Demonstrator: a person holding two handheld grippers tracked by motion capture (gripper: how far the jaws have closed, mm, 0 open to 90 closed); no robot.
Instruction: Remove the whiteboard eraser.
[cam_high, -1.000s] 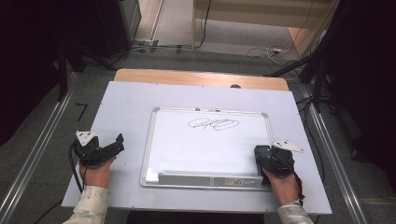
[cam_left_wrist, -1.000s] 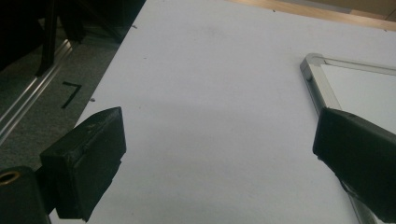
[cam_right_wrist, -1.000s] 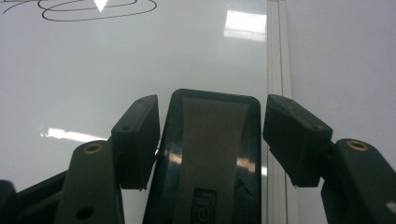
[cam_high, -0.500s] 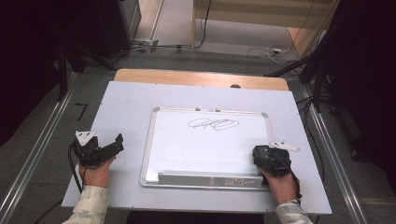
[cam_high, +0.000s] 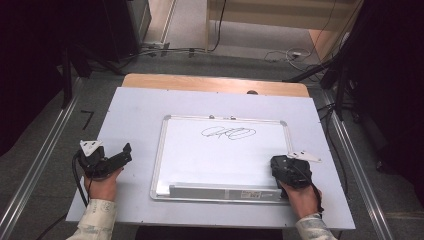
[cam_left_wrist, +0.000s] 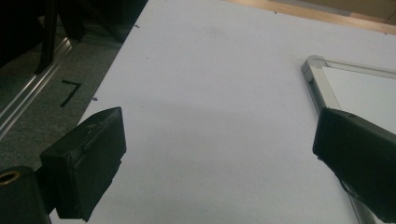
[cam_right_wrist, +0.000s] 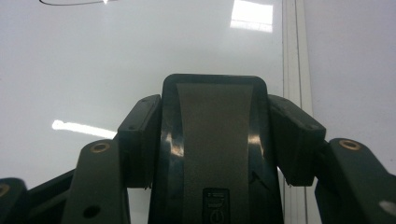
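Grey sheeting is covering the worktop, with a strip of bare wood showing along its far edge. Dark carpet and metal rails are flanking it, cables are trailing across the floor beyond, and black stands are crowding both far corners. A whiteboard is lying flat at the centre, bearing a black scribble near its far edge. The right gripper is sitting over the board's near right corner, its jaws having just been closing, now clamping a black eraser. The left gripper is resting near the left, jaws wide apart, holding nothing.
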